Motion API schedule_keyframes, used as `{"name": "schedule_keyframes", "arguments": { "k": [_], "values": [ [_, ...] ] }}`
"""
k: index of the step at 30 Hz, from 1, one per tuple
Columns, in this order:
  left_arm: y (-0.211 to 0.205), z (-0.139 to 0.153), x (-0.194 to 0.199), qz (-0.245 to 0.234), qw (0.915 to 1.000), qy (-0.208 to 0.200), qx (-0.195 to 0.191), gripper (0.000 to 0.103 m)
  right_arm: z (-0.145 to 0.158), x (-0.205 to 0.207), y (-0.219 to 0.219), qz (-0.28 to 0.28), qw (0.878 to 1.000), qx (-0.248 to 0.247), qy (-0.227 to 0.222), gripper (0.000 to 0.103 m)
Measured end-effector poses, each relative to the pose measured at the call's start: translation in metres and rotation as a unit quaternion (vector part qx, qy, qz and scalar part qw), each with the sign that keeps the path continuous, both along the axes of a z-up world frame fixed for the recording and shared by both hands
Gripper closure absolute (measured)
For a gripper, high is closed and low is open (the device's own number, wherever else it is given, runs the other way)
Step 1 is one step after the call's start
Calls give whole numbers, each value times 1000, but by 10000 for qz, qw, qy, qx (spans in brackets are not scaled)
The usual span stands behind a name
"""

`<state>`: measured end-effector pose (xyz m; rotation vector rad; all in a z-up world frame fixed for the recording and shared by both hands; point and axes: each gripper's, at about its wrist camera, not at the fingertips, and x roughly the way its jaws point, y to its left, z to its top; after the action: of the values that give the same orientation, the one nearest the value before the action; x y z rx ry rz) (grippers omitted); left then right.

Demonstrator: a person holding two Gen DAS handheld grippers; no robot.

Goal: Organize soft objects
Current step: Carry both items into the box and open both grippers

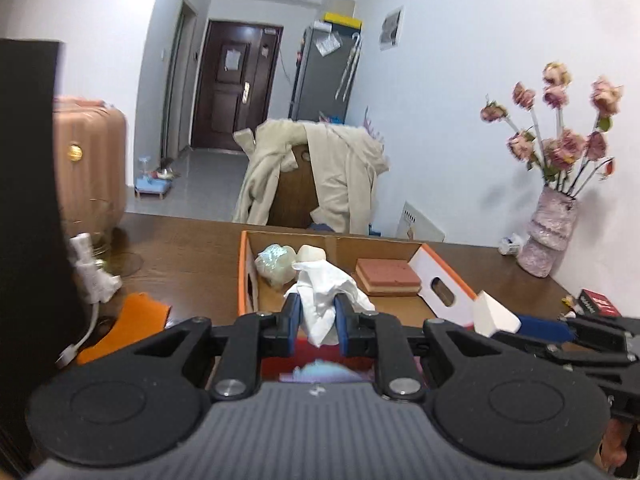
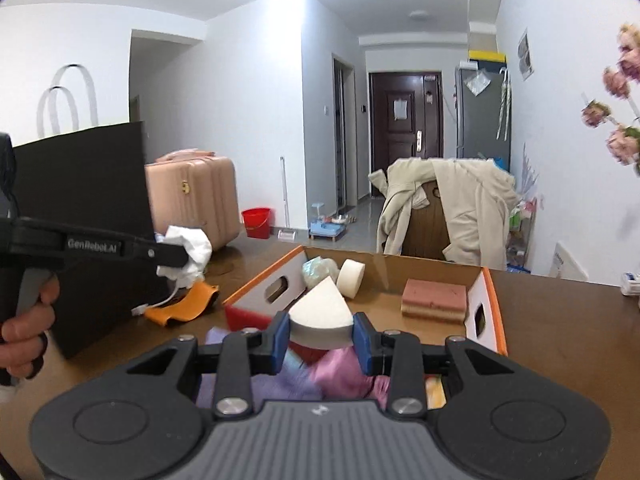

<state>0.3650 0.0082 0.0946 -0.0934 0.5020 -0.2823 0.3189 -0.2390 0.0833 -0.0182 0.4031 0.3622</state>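
My left gripper (image 1: 318, 312) is shut on a crumpled white tissue (image 1: 324, 292), held above the near end of an open cardboard box (image 1: 384, 244) with orange rims. My right gripper (image 2: 320, 334) is shut on a white foam wedge (image 2: 320, 314), also near the box's front (image 2: 436, 262). Inside the box lie a pale green ball (image 1: 275, 263), a white foam cylinder (image 2: 351, 277) and a pink sponge block (image 1: 387, 276). The right gripper with the wedge (image 1: 496, 316) shows in the left wrist view; the left gripper with the tissue (image 2: 188, 250) shows in the right wrist view.
The brown table (image 1: 188, 252) holds an orange cloth (image 1: 132, 324), a white charger with cable (image 1: 94, 272), a pink vase of flowers (image 1: 550, 236) and a small red box (image 1: 598, 302). A black bag (image 2: 84, 216) stands at the left. Coloured soft items (image 2: 340, 372) lie below the right gripper.
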Motion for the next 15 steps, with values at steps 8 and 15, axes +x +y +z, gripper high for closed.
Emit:
{"name": "schedule_keyframes", "arguments": {
  "k": [8, 15],
  "values": [
    [-34, -29, 133, -176, 9962, 638, 559, 83, -7, 175, 9, 142, 9952, -282, 927, 66],
    [-45, -70, 202, -124, 9880, 1182, 984, 83, -49, 301, 29, -10, 9817, -262, 1887, 66]
  ]
}}
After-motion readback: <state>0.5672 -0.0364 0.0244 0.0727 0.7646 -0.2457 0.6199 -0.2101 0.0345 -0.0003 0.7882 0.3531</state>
